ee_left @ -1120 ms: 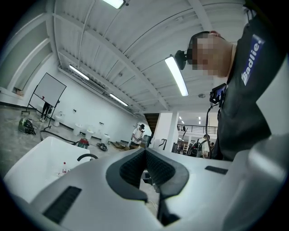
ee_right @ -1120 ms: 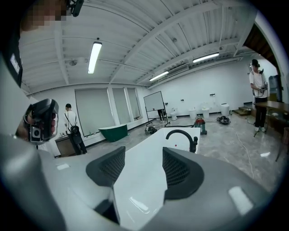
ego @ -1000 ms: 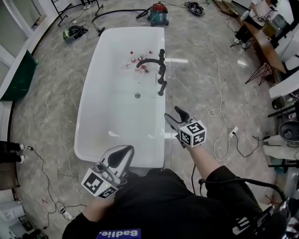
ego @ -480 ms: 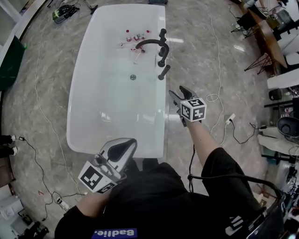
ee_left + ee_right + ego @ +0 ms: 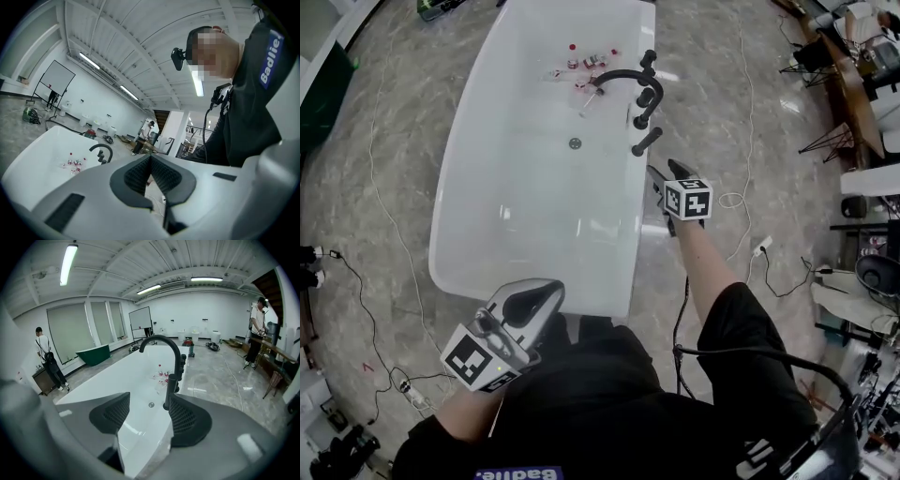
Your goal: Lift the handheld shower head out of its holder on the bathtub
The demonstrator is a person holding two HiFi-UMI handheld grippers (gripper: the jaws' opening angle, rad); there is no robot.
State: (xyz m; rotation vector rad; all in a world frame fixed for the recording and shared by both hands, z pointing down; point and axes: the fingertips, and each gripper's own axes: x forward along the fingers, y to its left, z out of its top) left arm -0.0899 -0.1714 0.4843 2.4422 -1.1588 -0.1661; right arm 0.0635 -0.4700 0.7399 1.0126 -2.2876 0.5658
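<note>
At the bathtub's (image 5: 455, 202) right rim, holding the right gripper (image 5: 664, 181) near the handheld shower head (image 5: 645, 142), with jaws standing wide apart and closing on nothing. Looking along those jaws in the right gripper view, finding the shower head (image 5: 169, 390) sitting upright as a black stick in its holder on the rim, lining up just inside the right-hand pad (image 5: 187, 417) yet lying farther along the rim, apart from it. Seeing a black arched spout (image 5: 614, 75) and black knobs (image 5: 645, 97) rising from the same rim beyond it. Holding the left gripper (image 5: 530, 307) at the bathtub's near end, jaws pressing together with nothing between them. Looking down on several small bottles (image 5: 586, 64) lying on the bathtub floor at the far end, past the drain (image 5: 575, 143).
</note>
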